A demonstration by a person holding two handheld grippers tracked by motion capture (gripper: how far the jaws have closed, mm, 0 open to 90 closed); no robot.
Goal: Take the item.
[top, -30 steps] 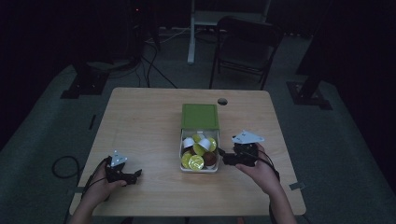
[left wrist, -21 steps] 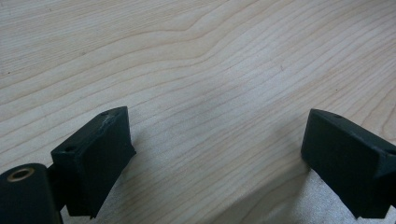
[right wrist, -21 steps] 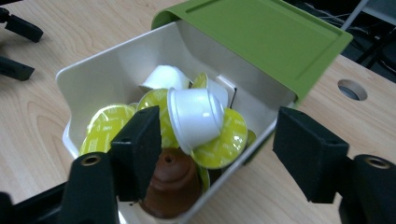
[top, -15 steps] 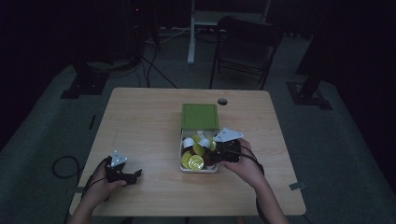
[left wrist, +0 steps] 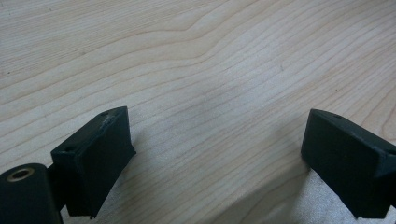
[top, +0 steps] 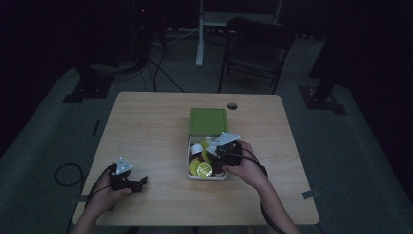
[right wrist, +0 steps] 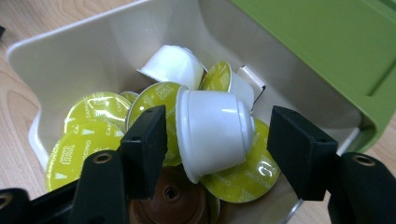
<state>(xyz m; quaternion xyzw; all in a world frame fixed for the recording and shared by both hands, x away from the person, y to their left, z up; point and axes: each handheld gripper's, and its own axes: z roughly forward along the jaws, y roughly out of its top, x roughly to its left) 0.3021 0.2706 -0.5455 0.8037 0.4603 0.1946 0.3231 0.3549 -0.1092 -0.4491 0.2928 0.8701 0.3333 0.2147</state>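
My right gripper (right wrist: 217, 140) jaws, just closing, straddle one white capsule (right wrist: 212, 133), not gripping; roughly six capsules in the box (right wrist: 84, 60). Left gripper (left wrist: 217, 158) wide open.

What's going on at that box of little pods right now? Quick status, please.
Right gripper in the box, jaws just closing around a white pod, gap on one side. Left gripper open, resting on the table. Other pods crowd close.

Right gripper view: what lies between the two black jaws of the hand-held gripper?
A white coffee capsule lying on its side in the box; gaps remain beside both jaws.
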